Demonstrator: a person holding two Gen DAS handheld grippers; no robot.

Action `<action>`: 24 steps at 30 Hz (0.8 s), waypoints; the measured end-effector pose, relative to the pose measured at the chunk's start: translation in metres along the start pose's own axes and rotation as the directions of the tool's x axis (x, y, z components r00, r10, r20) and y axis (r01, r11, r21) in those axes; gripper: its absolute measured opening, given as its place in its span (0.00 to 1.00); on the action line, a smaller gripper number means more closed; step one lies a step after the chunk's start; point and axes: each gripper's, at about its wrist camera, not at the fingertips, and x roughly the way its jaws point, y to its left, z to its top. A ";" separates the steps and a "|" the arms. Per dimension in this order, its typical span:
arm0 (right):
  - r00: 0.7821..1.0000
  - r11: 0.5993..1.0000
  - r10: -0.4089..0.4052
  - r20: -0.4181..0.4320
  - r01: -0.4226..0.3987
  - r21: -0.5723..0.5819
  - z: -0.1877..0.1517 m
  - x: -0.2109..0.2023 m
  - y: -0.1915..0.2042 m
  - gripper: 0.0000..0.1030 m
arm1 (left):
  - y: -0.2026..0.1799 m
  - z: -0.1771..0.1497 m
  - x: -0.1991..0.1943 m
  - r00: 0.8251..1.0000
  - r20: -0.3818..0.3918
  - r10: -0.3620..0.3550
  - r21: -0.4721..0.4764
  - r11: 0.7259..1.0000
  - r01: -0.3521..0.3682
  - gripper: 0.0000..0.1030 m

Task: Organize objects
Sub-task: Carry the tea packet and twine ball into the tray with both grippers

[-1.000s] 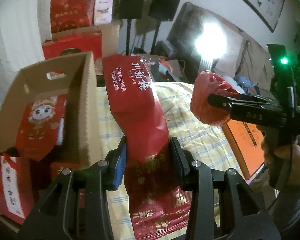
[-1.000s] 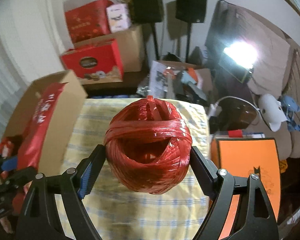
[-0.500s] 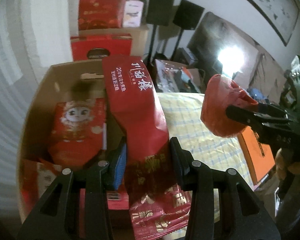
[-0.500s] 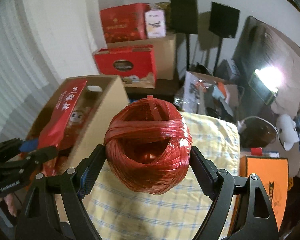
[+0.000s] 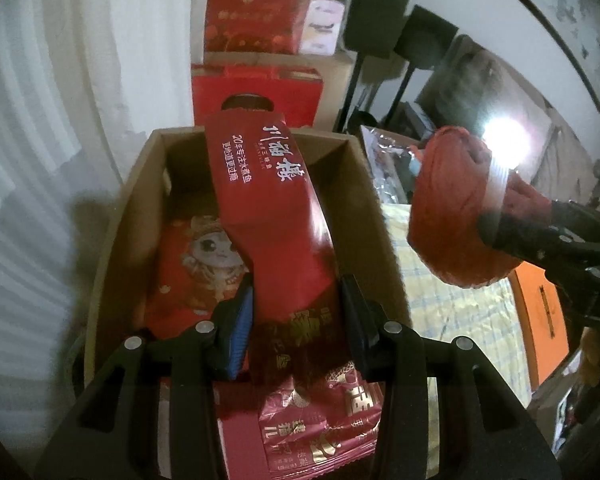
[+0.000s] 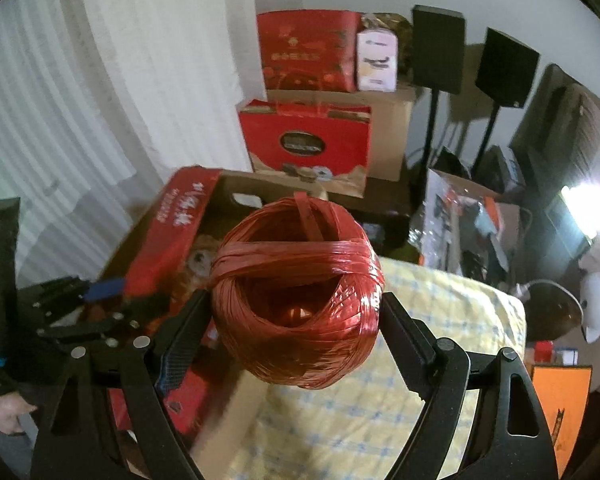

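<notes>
The long red foil snack packet (image 5: pixel 276 216) hangs over the open cardboard box (image 5: pixel 364 184), pinched by our left hand-held gripper (image 5: pixel 296 320). Released tilted, we judge it could catch the rim. Our right hand-held gripper (image 6: pixel 296 320) clamps the red plastic twine ball (image 6: pixel 296 304) just beside.

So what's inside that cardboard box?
The cardboard box holds a red packet with a cartoon face and more red packets nearer the camera. The long red pouch in the left tongs covers the rest.
</notes>
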 end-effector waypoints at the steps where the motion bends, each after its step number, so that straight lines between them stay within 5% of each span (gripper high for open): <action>1: 1.000 1.000 0.005 -0.002 -0.005 -0.002 0.005 0.005 0.004 0.83 | 0.005 0.003 0.005 1.000 -0.005 0.000 -0.010 1.000 0.000 0.37; 13: 0.999 0.999 0.031 -0.023 -0.031 -0.013 0.048 0.083 0.037 0.83 | 0.044 0.020 0.048 0.998 -0.049 0.044 -0.064 0.997 -0.047 0.37; 24: 0.999 0.999 -0.006 -0.041 0.004 -0.048 0.054 0.126 0.054 0.82 | 0.064 0.010 0.076 0.992 -0.118 0.036 -0.112 0.993 -0.049 0.37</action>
